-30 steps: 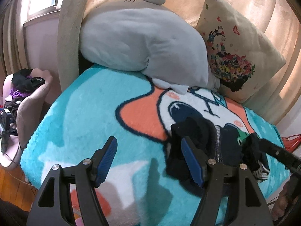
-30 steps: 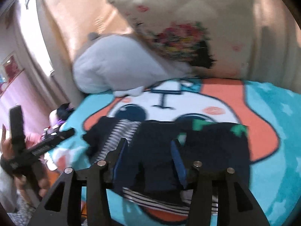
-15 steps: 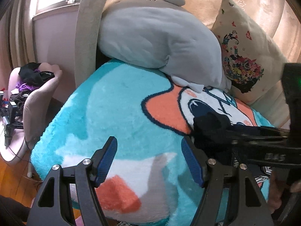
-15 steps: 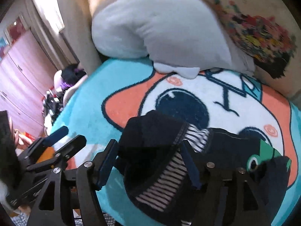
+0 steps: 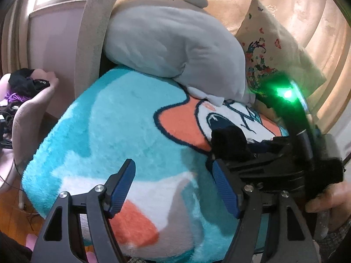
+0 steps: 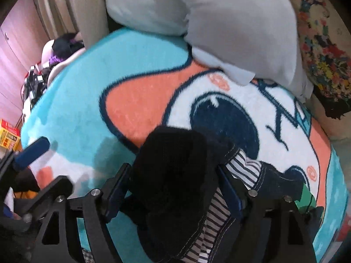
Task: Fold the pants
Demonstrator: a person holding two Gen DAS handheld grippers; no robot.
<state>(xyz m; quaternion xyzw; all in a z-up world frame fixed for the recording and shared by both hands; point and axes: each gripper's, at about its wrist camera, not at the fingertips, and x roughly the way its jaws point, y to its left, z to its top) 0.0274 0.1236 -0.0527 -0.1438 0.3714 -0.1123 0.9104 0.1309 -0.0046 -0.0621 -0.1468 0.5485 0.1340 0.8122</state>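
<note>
The dark pants (image 6: 175, 179) with a black-and-white striped lining lie bunched on the teal cartoon blanket (image 6: 83, 100). In the right wrist view my right gripper (image 6: 175, 184) is open, its jaws on either side of the bunched black waist end. In the left wrist view my left gripper (image 5: 173, 184) is open and empty over the blanket (image 5: 109, 131), left of the pants (image 5: 228, 142). The right gripper's body (image 5: 285, 164) shows there at the pants, its jaws hidden. A blue pad of the left gripper (image 6: 30, 151) shows at the left edge of the right wrist view.
A grey plush pillow (image 5: 175, 43) and a floral cushion (image 5: 274, 52) lean at the back of the bed. A pink chair with dark clothes (image 5: 28, 87) stands left of the bed. A yellow box (image 6: 8, 135) sits on the floor at left.
My right gripper has moved left onto the bunched waist end of the pants. My left gripper has drawn back left, off the pants, and stays open.
</note>
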